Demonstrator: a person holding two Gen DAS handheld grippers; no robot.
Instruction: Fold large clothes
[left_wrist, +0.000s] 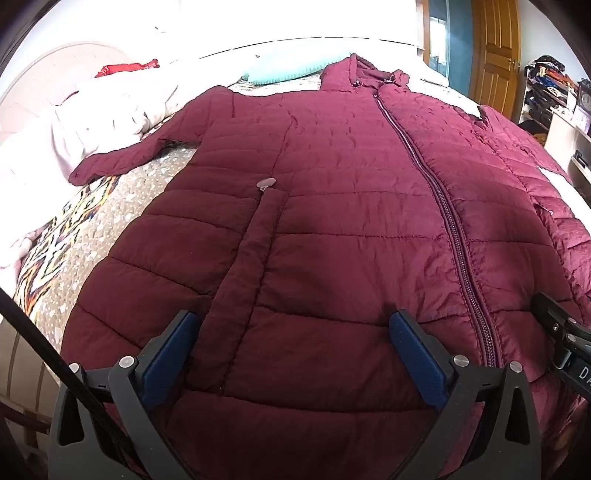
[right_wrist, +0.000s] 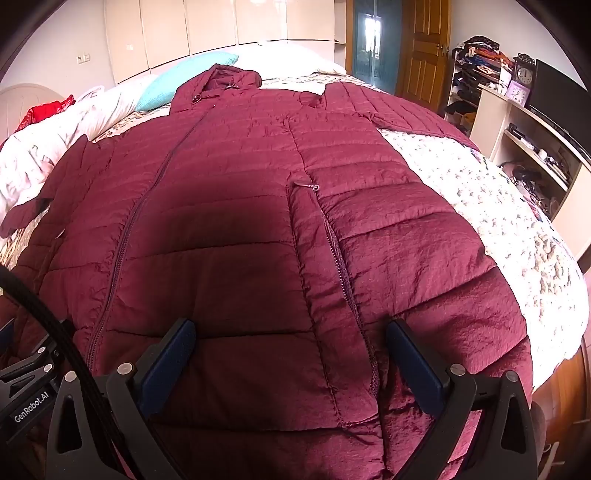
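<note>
A long maroon quilted coat (left_wrist: 332, 206) lies spread flat and zipped on the bed, hood at the far end, hem nearest me. Its left sleeve (left_wrist: 122, 158) stretches out to the left. In the right wrist view the same coat (right_wrist: 240, 240) fills the frame, its right sleeve (right_wrist: 399, 110) reaching toward the far right. My left gripper (left_wrist: 293, 323) hovers open over the hem left of the central zipper (left_wrist: 439, 195), nothing between its blue pads. My right gripper (right_wrist: 290, 330) is open above the right pocket zipper (right_wrist: 340, 266), also holding nothing.
A patterned bedspread (left_wrist: 110, 221) covers the bed, pale and floral on the right side (right_wrist: 498, 221). A white duvet (left_wrist: 66, 125), a turquoise pillow (right_wrist: 177, 81) and red cloth (right_wrist: 44, 110) lie at the far left. Shelves with clutter (right_wrist: 535, 147) and a wooden door (right_wrist: 424, 48) stand right.
</note>
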